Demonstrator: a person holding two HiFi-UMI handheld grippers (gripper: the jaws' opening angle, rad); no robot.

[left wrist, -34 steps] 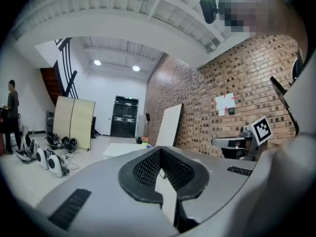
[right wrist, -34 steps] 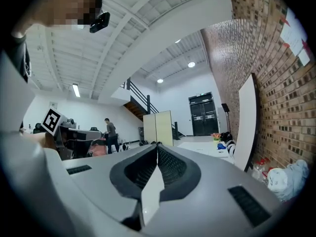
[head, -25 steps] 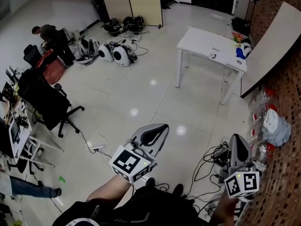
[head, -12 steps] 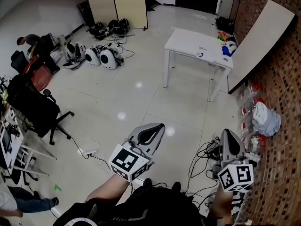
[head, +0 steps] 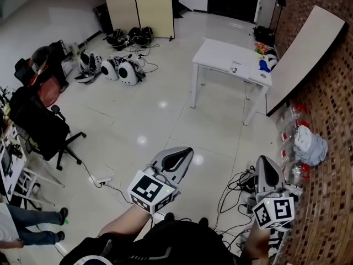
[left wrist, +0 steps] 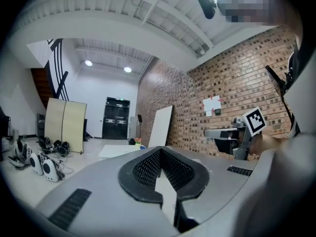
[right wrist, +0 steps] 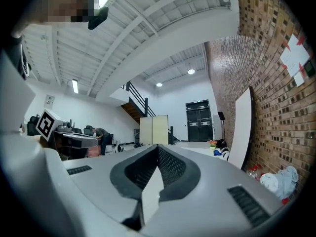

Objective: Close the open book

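Observation:
No open book can be made out. A white table (head: pixel 220 53) stands across the floor, far ahead of both grippers, with a small flat item (head: pixel 234 69) and colourful objects (head: pixel 265 64) near its right end. My left gripper (head: pixel 186 150) is held level over the floor, jaws shut with nothing between them, as the left gripper view shows (left wrist: pixel 159 149). Lower right, my right gripper (head: pixel 263 160) is also level. Its jaws meet at the tips and are empty (right wrist: pixel 158 146).
A large white board (head: pixel 303 54) leans on the brick wall at right, with bags (head: pixel 309 145) below it. Cables (head: pixel 237 189) lie on the floor near my feet. An office chair (head: pixel 44 126), white-and-black gear (head: pixel 118 69) and a folding screen (head: pixel 138 7) stand at left.
The table now sits a little further left in the head view and the right gripper has drifted left. Both pairs of jaws stay shut.

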